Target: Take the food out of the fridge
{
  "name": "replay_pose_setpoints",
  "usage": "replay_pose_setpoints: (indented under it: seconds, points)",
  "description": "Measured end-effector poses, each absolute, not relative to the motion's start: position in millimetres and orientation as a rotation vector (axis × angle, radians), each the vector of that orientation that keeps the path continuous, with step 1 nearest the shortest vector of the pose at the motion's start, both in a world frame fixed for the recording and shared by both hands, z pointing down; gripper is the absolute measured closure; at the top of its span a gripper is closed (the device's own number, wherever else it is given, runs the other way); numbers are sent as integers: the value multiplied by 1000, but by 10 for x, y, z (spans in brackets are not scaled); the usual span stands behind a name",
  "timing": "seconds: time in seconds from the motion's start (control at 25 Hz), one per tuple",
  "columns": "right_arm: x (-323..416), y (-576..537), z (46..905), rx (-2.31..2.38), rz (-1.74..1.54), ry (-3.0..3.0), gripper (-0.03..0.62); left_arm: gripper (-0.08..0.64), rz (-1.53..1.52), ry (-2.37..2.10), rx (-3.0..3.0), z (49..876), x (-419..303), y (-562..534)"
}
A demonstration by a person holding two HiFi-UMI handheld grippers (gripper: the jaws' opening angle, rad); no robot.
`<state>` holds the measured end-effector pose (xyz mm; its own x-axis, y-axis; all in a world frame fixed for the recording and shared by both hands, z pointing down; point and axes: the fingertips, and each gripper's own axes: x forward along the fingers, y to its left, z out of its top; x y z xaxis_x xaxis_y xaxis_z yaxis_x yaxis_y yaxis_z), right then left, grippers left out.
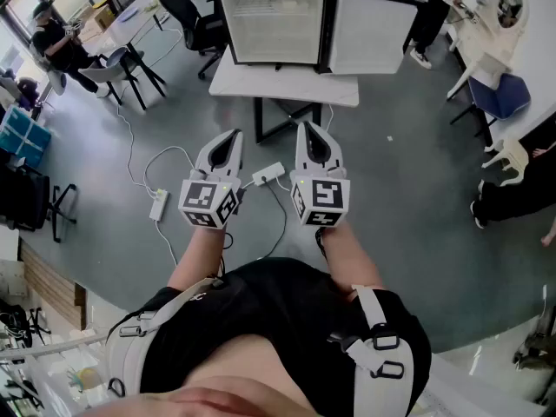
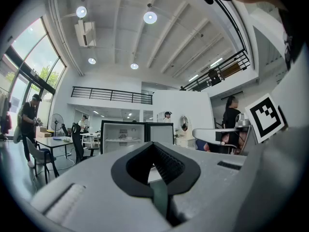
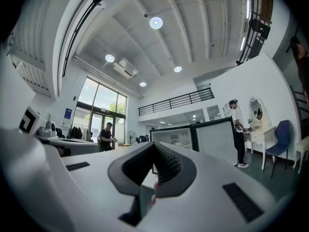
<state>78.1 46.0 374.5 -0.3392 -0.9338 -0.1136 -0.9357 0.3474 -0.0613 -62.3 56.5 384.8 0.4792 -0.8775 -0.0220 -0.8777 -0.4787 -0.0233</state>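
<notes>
Head view: approach to black-framed open mini fridge point(image 1: 274, 24).
Left gripper point(image 1: 233, 137) and right gripper point(image 1: 310, 130): jaws shut, empty. Fridge stands back from white table's point(image 1: 287, 89) near edge, food inside indistinct; part the jaws before reaching in.

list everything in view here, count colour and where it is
fridge: one, black frame, pale inside, door open to the right, on the table; contents unclear
table: one, white top, dark legs, straight ahead
power strips: two, white, on the grey floor before the table, with white cables
blue chair: one, far right, beside the dresser
dresser: one, white with a mirror, top right
seated person: one, dark clothes, far left
standing person: one, dark clothes, right of the fridge
left gripper: one, pale grey with marker cube, shut, empty
right gripper: one, same, shut, empty, beside the left
</notes>
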Motion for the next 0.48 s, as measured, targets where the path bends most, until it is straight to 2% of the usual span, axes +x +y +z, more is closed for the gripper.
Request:
replay_pose_setpoints:
  seconds: [0.48]
  points:
    - [431, 540, 3693, -1690, 33, 2451, 584, 557, 38, 1581, -2676, 3834, -977, 623]
